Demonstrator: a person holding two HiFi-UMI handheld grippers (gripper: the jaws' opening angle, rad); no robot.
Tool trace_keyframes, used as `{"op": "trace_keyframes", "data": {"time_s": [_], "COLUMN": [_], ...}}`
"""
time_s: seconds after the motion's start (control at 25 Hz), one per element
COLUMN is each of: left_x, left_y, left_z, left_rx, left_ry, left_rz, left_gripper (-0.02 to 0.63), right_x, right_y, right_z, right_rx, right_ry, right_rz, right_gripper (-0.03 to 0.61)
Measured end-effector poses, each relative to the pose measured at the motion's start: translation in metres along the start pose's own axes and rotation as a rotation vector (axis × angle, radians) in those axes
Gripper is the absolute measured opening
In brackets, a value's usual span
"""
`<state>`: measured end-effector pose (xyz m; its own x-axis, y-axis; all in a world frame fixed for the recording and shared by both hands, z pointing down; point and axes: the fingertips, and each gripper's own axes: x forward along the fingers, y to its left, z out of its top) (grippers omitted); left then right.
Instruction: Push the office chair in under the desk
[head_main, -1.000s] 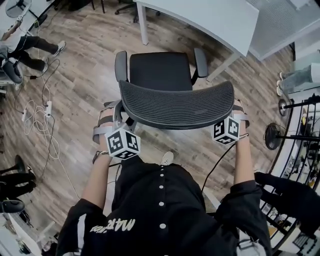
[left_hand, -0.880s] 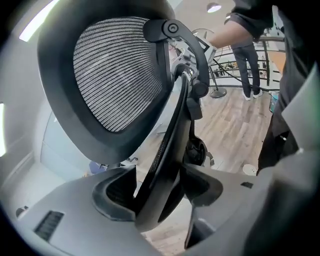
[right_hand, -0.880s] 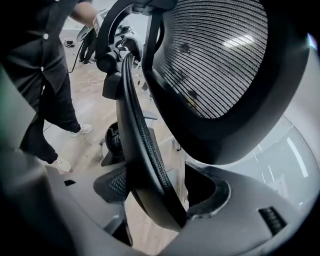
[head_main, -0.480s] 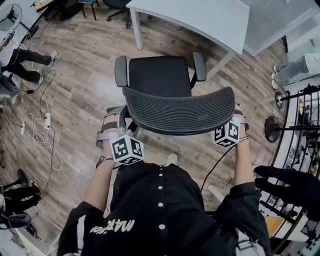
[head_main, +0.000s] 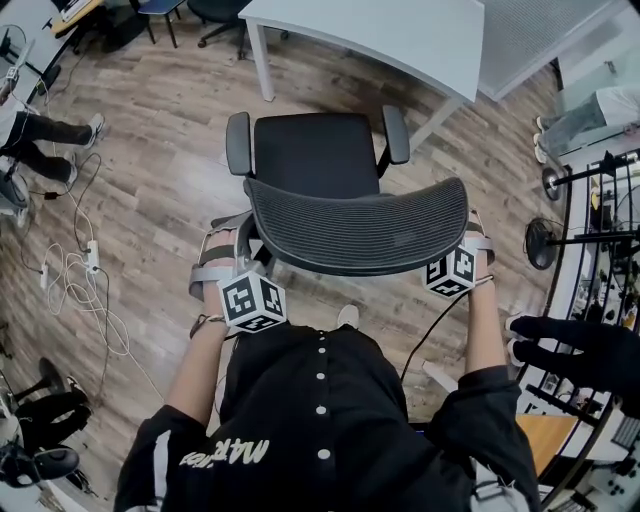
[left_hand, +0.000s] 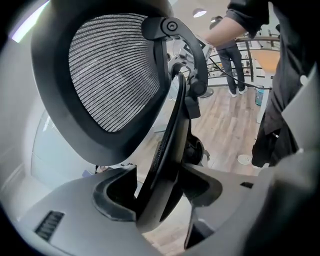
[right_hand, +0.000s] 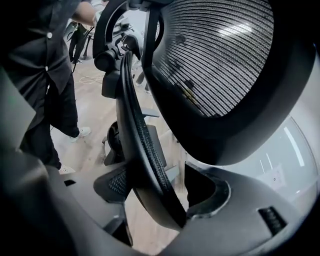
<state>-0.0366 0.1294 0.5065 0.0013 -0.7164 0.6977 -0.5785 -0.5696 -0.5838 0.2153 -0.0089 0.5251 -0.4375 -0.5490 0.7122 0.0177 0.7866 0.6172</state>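
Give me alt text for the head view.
Seen from above, a person in black stands behind a black mesh office chair, left tool and right tool clamped on the two ends of its backrest. A white desk stands beyond it, on a wood floor.

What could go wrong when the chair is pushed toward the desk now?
1. The armrest at the picture's right is near the slanted desk leg and may strike it.
2. The left gripper and right gripper clamp only the curved backrest rim, so they might slip.
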Motion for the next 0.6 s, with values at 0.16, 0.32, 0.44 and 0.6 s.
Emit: {"op": "trace_keyframes", "data": {"time_s": [0.16,0.32,0.44,0.6], "left_x": [-0.001,0.0,0.0,0.0], "left_y": [0.004,0.009,0.012,0.018], "left_z": [-0.007,-0.013,-0.019,-0.025], "left_rx": [0.013,0.032,0.048,0.066], "left_ry": [-0.021,-0.047,-0.061,-0.076], "left_rz": [-0.019,-0.037,-0.047,-0.06], "left_gripper": [0.281,0.279,0.279,0.278], "right_x": [-0.002,-0.003,-0.004,-0.007], "right_y": [0.005,0.01,0.015,0.02], "right_z": [0.006,0.012,0.017,0.025], "right_rx": [0.017,0.037,0.054,0.074], "right_ry": [0.025,0.045,0.061,0.077], "right_rz": [-0.006,-0.015,-0.021,-0.035], "right_gripper": [0.319,0.319,0.319,0.319]}}
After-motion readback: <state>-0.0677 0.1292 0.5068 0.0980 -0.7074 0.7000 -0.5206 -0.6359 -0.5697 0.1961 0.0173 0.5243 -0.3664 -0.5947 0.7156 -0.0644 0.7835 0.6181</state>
